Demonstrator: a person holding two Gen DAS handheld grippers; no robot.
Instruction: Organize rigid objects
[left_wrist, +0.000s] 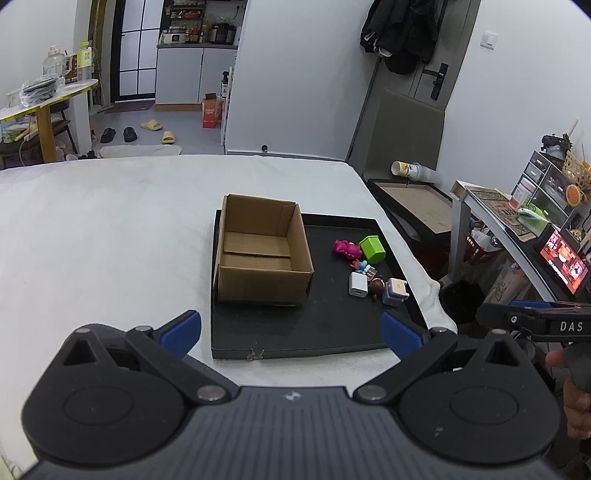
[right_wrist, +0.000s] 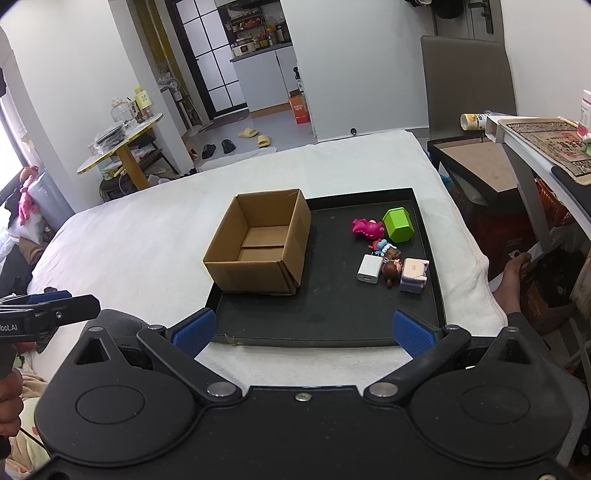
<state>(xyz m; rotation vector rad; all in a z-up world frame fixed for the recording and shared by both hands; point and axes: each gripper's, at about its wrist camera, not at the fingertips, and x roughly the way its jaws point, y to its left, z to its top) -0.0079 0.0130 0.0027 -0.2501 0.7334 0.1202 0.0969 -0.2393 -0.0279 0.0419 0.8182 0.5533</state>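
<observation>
one open-topped cardboard box (right_wrist: 258, 247) on the black tray's (right_wrist: 325, 325) left half; six small items clustered right, including one green block (right_wrist: 398, 224) and one white charger (right_wrist: 369, 274) lying flat. left gripper (left_wrist: 291, 334) and right gripper (right_wrist: 303, 332): both spread wide, empty.

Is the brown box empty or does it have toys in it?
Empty. Both views look into the open cardboard box and show only its bare bottom flaps. The toys all lie beside it on the black tray.

Both wrist views near, facing black tray (left_wrist: 314, 332), cardboard box (right_wrist: 258, 236)
</observation>
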